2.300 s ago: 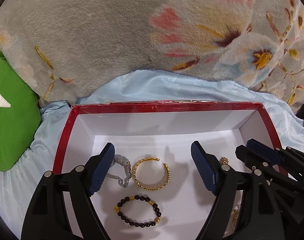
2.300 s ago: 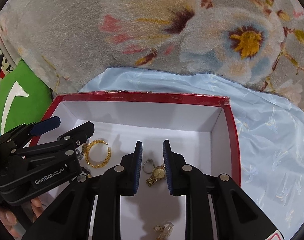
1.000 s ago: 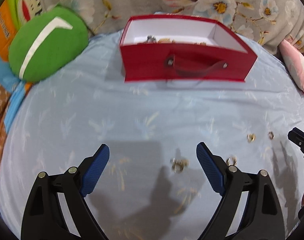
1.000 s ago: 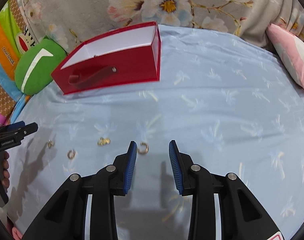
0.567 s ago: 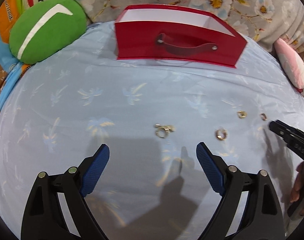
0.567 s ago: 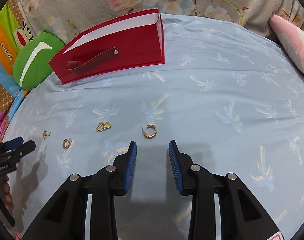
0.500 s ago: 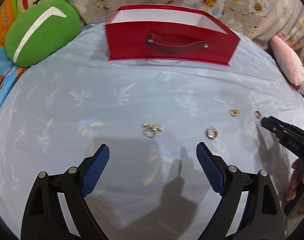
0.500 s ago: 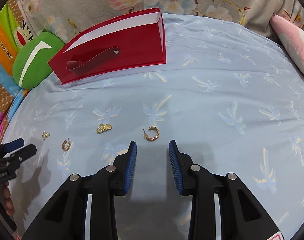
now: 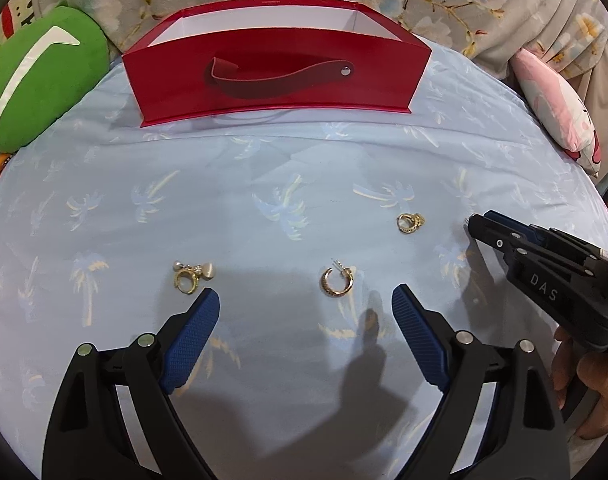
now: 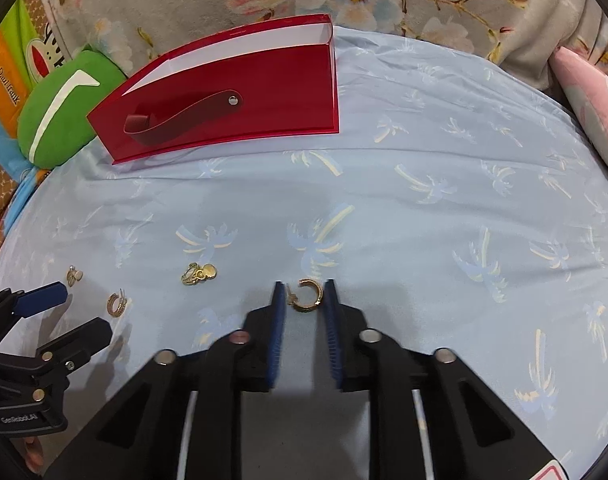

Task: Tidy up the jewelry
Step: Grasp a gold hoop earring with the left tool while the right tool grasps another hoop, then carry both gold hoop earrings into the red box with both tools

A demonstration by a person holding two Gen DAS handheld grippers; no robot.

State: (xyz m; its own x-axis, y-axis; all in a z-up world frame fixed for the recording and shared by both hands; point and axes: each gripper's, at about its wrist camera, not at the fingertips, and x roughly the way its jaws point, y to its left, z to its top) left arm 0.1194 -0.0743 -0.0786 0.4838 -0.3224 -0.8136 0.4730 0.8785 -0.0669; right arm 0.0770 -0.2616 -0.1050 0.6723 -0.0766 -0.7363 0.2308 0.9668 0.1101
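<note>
Tools over the blue bedsheet [image 10: 443, 152]: your right tool [image 10: 304, 294], jaws just narrowed, brackets a gold hoop earring [image 10: 306, 295] without visibly clamping, red box [image 10: 232, 92] at eleven o'clock; your left tool [image 9: 304, 312] gapes empty.

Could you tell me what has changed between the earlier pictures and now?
Both grippers left the red box and came down over the sheet. The right gripper has just been closing, with a gold hoop earring between its jaws; contact is unclear. The left gripper stayed wide open, near another hoop. Box and loose earrings lie unmoved.
</note>
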